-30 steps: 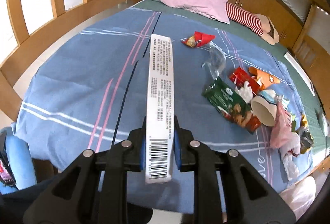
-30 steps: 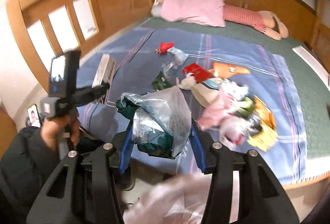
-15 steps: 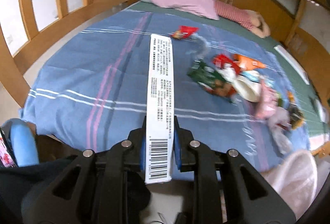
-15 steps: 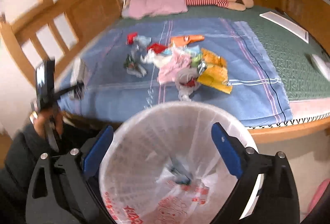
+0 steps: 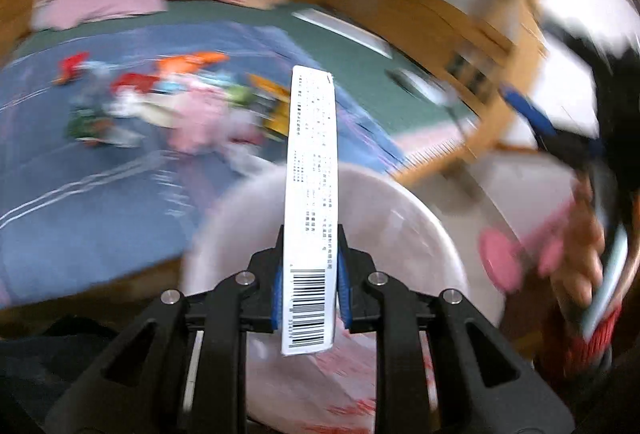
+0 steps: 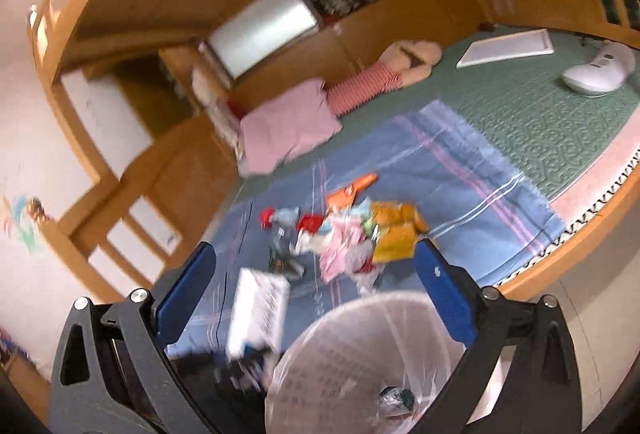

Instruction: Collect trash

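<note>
1. I am carrying a long white box (image 5: pixel 310 170) in my left gripper (image 5: pixel 309 274); the blue pads are clamped on its two narrow sides near the barcode end, and the far end is sticking out forward.
2. In the left wrist view the box is hanging above the bin (image 5: pixel 400 218), a white basket lined with a clear bag, standing on the floor just beside the near edge of the bed (image 5: pixel 100 274). That view is blurred, so I cannot tell how well the box is centred over the mouth.
3. For a clean drop I am aiming to bring the whole box inside the rim, tip the far end down, then part the pads. Its length is the risk: released crosswise, it may bridge the rim or tip out.
4. My right gripper (image 6: pixel 316 290) is standing wide apart with nothing between the pads; its jaws have just been opening. A crumpled bag (image 6: pixel 394 398) is lying at the bottom of the bin.
5. The remaining trash pile (image 6: pixel 352 234) is lying on the blue blanket (image 6: pixel 460 186) toward the near edge of the bed: orange, red, pink and yellow wrappers bunched together.
6. Most of the collecting is still to be done; the right gripper is free for the next wrapper.
</note>
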Demonstrator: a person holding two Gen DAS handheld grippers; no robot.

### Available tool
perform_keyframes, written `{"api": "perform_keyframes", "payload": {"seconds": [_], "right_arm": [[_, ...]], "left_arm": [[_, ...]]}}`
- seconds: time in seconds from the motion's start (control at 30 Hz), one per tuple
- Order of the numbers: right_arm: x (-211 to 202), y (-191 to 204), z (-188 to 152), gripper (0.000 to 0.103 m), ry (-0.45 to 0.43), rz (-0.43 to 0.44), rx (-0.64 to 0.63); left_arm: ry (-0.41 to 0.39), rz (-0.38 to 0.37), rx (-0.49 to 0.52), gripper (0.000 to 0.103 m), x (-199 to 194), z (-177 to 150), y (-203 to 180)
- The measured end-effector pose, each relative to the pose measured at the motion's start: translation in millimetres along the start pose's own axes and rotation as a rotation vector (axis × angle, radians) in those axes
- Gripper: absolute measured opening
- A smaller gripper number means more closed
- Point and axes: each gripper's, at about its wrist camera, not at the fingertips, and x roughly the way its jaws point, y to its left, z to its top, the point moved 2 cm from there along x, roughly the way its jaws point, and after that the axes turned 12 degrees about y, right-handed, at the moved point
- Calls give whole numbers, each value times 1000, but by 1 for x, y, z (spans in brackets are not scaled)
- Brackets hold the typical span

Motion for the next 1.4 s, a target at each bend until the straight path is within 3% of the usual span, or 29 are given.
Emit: {"api": "perform_keyframes", "payload": {"seconds": [0.13, 0.2, 0.27, 0.33, 0.37, 0.5, 0.7, 0.9, 1.07, 1.4], "right_arm": [[-8, -7, 7, 98, -29, -11, 31], [-5, -8, 7, 98, -24, -9, 32], [-2, -8, 6, 98, -14, -16, 27], [1, -8, 3, 98, -6, -21, 22], [3, -8, 3, 98, 1, -21, 23], [9, -8, -1, 98, 16, -14, 28], [12, -6, -3, 98, 26, -20, 20], [19, -5, -4, 98, 43, -14, 15], [23, -1, -5, 99, 55, -16, 5], [29, 2, -7, 98, 72, -27, -5]], "left_arm": [[119, -73, 84, 22, 35, -12, -29], [154, -85, 91, 28, 46, -16, -30], [149, -66, 93, 64, 46, -17, -30], [95, -31, 80, 82, 36, -14, -23], [67, -21, 71, 85, 31, -12, -20], [-41, 40, 12, 91, 10, -8, -6], [-221, 307, -144, 92, -20, -3, 27], [-279, 389, -203, 93, -35, -2, 39], [-315, 507, -219, 93, -43, -4, 41], [-302, 558, -333, 93, -50, -11, 67]]}}
